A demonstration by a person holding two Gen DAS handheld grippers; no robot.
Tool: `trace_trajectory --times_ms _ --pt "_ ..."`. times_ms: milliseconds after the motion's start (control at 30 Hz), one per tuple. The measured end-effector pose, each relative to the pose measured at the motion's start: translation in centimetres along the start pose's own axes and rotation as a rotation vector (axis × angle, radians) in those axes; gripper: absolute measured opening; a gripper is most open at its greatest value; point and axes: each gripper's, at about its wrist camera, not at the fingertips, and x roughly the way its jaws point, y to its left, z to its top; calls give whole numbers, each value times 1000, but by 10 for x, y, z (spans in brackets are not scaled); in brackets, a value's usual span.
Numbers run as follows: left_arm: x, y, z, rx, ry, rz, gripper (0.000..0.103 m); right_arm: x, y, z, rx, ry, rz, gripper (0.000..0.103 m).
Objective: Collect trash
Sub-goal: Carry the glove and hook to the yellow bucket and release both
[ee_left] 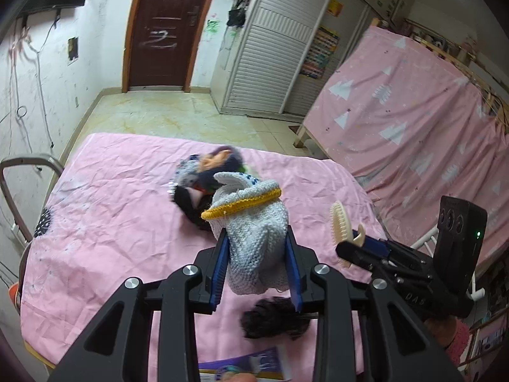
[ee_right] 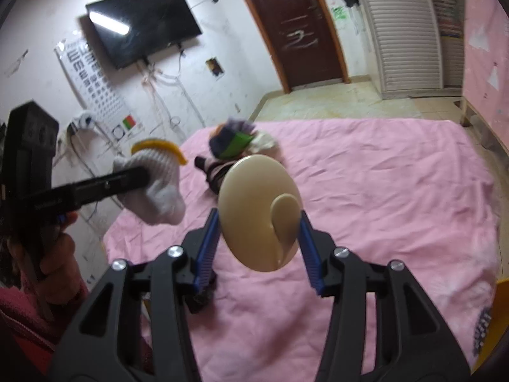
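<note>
Left wrist view: left gripper (ee_left: 257,248) fingers clamped on a white knitted sock (ee_left: 254,232), above the pink bed sheet (ee_left: 111,191).

Right wrist view: right gripper (ee_right: 259,232) fingers pinching a cream round brush (ee_right: 254,210) above the sheet.

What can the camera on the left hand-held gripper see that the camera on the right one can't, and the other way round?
Only the left view shows the second bed under a pink tree-print sheet, a dark furry item just below the glove, and a purple booklet at the near edge.

Only the right view shows the wall television and the eye chart.

Both show the white knit glove in the left hand-held gripper, the cream round brush in the right hand-held gripper, the clothes pile, the pink bedsheet and the brown door.
</note>
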Motion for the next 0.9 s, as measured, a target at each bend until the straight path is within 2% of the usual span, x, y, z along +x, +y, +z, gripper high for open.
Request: trace_trajectory --times_ms 267,900 --pt "3 -57 -3 97 7 -34 23 -51 -38 -8 79 -109 -75 47" --pt "36 -206 -22 339 81 -175 23 -172 -128 -55 244 -266 -330 47"
